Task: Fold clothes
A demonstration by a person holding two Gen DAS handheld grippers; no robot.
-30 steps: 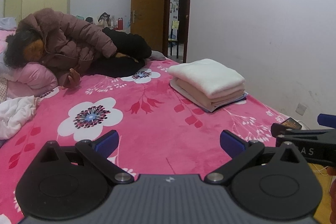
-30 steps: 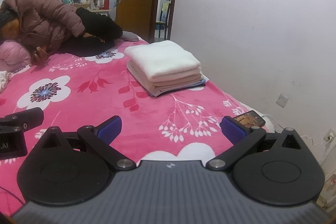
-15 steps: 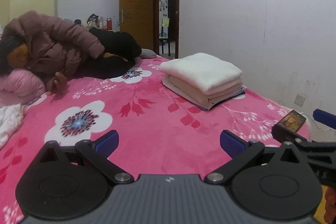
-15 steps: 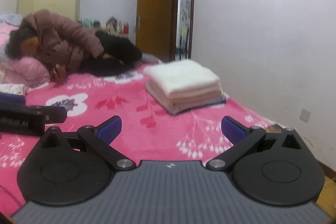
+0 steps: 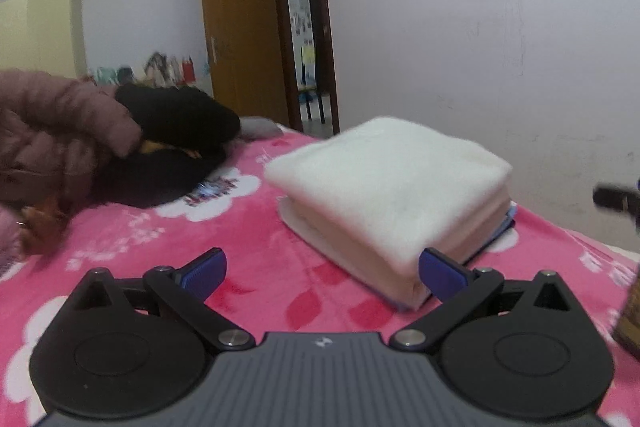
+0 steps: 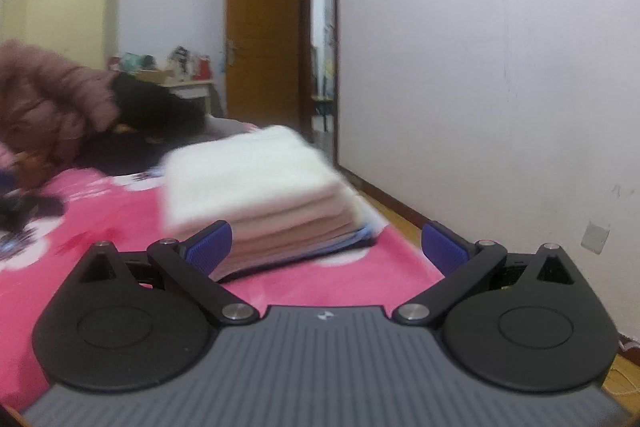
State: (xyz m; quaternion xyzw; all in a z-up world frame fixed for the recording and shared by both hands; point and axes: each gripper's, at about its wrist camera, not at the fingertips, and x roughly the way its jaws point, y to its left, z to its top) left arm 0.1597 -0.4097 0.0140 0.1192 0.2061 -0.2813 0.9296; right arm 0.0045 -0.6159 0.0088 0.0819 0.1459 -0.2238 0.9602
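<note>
Stack point(image 5: 394, 195) of folded clothes, cream on top, sits on the pink floral bed point(image 5: 248, 279), right side, near the wall point(image 5: 480, 47). Left gripper point(image 5: 322, 267) spread wide, nothing held; its right finger point(image 5: 440, 273) overlaps the stack's near corner, contact unclear. Right gripper point(image 6: 326, 247) also spread, empty, stack point(image 6: 256, 187) just beyond its left finger point(image 6: 210, 247). Person point(image 5: 60, 131) in brown jacket lies far left. Door point(image 5: 240, 43) stands open. Both views blurred.

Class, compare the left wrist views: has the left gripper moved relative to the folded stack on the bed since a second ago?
Yes. The left gripper has moved forward toward the folded stack, which now looms large, its near corner just ahead of the right fingertip.
</note>
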